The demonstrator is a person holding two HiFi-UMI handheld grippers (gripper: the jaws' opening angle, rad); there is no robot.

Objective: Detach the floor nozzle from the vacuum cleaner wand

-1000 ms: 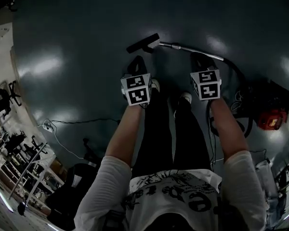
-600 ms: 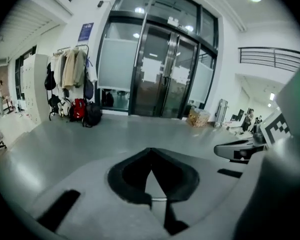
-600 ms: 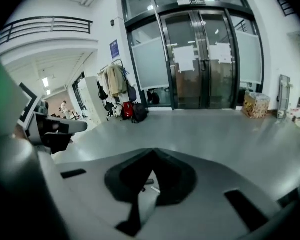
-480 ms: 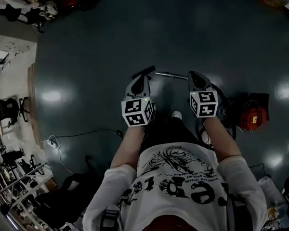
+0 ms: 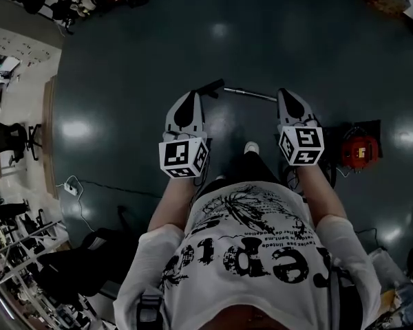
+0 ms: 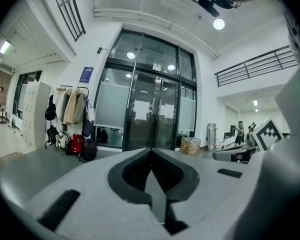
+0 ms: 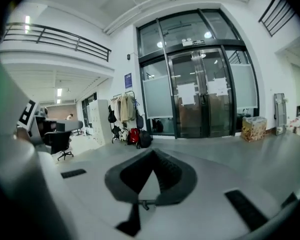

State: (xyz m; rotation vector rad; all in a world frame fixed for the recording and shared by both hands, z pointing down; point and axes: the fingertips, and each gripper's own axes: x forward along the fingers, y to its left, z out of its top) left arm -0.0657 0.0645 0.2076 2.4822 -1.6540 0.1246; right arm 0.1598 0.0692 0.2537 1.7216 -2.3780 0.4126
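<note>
Left gripper (image 6: 151,156): jaws together, nothing between them; held high and about level, aimed at the far glass doors (image 6: 150,114). Right gripper (image 7: 152,156): likewise closed and empty, same heading, alongside to the right.

Far below both, on the dark floor (image 5: 124,60):
- Floor nozzle (image 5: 208,88), black, lying just beyond the left gripper's tip as seen from the head view.
- Wand (image 5: 251,93), silver, running right from the nozzle.
- Joint between the two too small to read; joined or parted, cannot tell.
- Vacuum body (image 5: 358,150), red, at near right.

Hazards, as judged:
- Latch possibly unreleased, task then undone, with both grippers well apart from the joint.
- Reach down with closed jaws likely to knock the nozzle aside rather than seize it.
- Shoe (image 5: 250,147) close to the wand; a step forward liable to roll it or kick the nozzle askew.
</note>
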